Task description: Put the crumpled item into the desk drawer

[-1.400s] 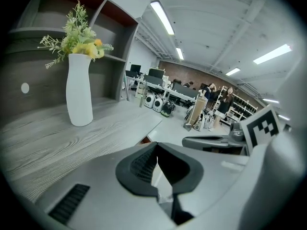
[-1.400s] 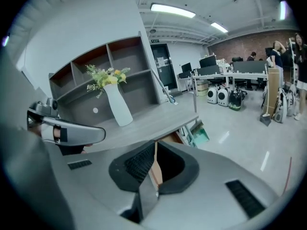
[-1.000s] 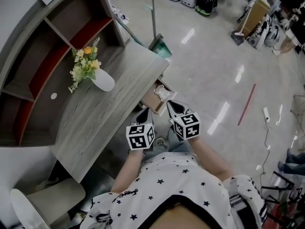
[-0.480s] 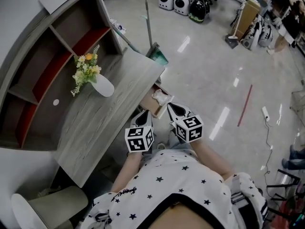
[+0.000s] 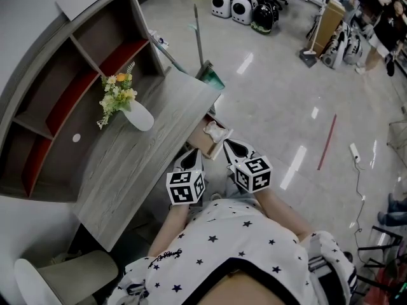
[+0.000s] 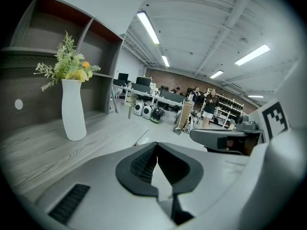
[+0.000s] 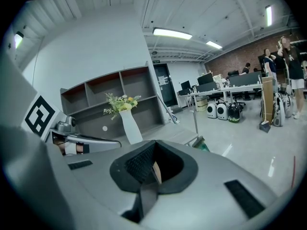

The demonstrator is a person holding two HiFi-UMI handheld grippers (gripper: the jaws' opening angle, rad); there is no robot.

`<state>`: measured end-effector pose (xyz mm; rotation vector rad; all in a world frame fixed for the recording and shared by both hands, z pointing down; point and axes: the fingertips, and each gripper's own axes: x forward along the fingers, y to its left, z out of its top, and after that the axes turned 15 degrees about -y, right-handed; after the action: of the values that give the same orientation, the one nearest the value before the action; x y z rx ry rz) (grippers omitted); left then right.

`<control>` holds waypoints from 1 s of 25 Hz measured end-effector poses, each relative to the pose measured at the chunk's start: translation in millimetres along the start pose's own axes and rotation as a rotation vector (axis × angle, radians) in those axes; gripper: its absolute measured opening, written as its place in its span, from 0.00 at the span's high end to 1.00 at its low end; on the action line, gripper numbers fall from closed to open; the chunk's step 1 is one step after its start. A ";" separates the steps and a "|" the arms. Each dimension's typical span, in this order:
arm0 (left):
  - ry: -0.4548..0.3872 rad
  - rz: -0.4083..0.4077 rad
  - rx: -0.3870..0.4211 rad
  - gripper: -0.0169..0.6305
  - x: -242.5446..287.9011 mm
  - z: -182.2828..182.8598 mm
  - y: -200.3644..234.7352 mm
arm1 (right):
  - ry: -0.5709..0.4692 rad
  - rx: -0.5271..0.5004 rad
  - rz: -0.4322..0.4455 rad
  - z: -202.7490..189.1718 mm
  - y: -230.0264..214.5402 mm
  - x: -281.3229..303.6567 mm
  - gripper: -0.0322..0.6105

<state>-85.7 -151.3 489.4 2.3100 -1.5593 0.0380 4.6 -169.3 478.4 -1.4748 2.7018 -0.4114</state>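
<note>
In the head view a white crumpled item (image 5: 217, 132) lies inside the open wooden drawer (image 5: 200, 142), which sticks out from under the grey desk (image 5: 127, 164). My left gripper (image 5: 191, 153) is shut and empty, pointing at the drawer's near side. My right gripper (image 5: 227, 143) is also shut and empty, its tips just right of the crumpled item. The left gripper view shows the left gripper (image 6: 156, 145) with jaws together above the desk top. In the right gripper view the right gripper (image 7: 154, 146) has its jaws closed, with a sliver of brown showing between them.
A white vase with flowers (image 5: 137, 114) stands on the desk in front of a shelf unit (image 5: 57, 100). A broom and green dustpan (image 5: 210, 74) lean at the desk's far end. A chair (image 5: 60, 277) sits at lower left. Pet carriers (image 5: 241, 5) stand far back.
The head view has shifted slightly. Both grippers stay shut and hold about the same place beside the drawer; the crumpled item stays in it.
</note>
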 end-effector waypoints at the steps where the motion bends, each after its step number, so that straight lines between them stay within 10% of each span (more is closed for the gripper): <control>1: -0.001 -0.001 0.000 0.95 -0.1 0.4 0.1 | 0.008 -0.005 0.002 -0.4 1.0 0.0 0.96; 25: -0.012 0.011 -0.013 0.95 0.3 5.9 11.0 | 0.016 -0.019 0.044 4.5 16.3 10.2 0.96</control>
<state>-96.5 -157.0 486.9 2.2960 -1.5738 0.0164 -13.7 -170.4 471.0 -1.4190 2.7524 -0.3987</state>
